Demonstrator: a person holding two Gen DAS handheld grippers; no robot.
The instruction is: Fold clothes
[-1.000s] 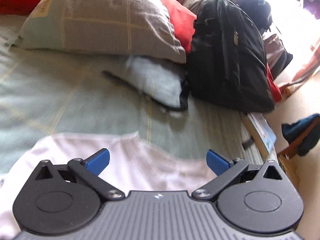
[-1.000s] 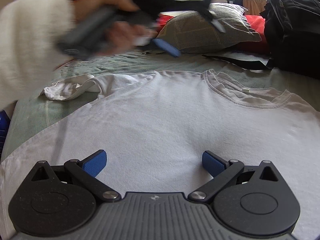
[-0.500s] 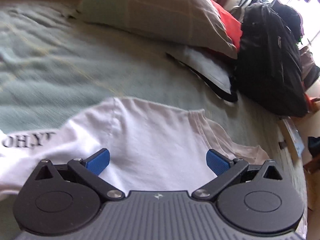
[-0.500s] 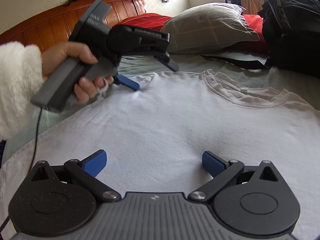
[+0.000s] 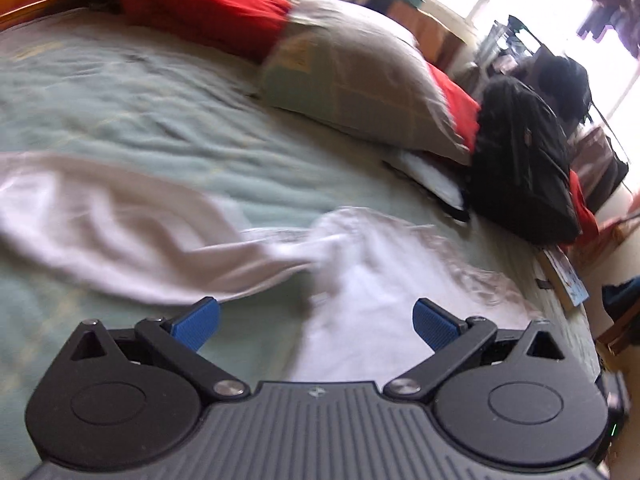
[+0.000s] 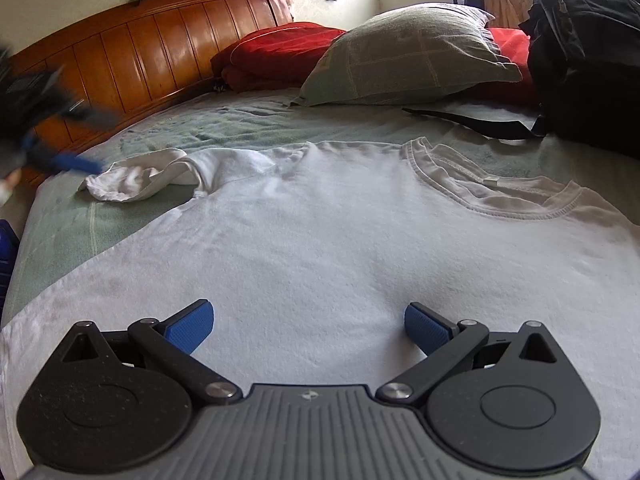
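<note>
Right gripper (image 6: 309,326) hangs low over the white T-shirt (image 6: 320,240), blue fingers spread wide, nothing between them. The shirt lies flat on the green bedspread (image 6: 240,120), chest directly under the tool, collar (image 6: 488,184) beyond it toward the grey pillow (image 6: 408,56). That flat spread looks like preparation for a fold. Off to the shirt's side, the sleeve (image 6: 136,178) lies bunched, and the left gripper (image 5: 316,322), fingers also parted and empty, hovers just short of it, probably to straighten it.
</note>
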